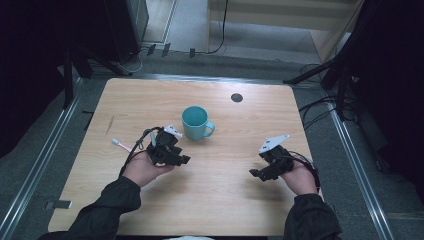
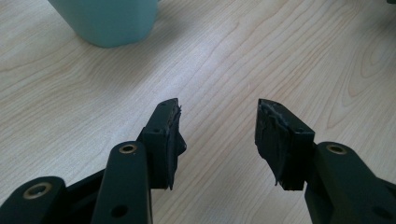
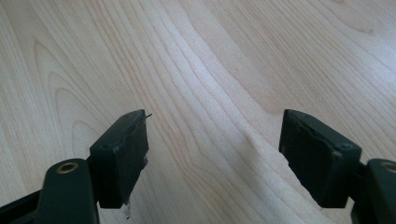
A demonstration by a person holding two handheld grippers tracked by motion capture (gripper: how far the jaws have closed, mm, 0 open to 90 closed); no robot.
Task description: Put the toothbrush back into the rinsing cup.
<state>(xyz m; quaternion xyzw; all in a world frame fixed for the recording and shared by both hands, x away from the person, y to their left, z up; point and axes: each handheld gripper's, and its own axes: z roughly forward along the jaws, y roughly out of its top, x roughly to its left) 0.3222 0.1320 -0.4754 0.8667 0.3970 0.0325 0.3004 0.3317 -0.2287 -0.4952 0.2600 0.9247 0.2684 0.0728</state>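
**Both tools empty beside the mug**

Left of the teal mug (image 1: pixel 196 122), a pink-handled toothbrush (image 1: pixel 121 145) lies on the tabletop (image 1: pixel 225 200). Your left tool (image 1: pixel 186 160), just below-left of the mug, stands wide open on nothing. Your right tool (image 1: pixel 255 173), well right of the mug, is open and empty too. Swing the left one carelessly and I judge it could knock the mug over.

No readable text, label or number anywhere.
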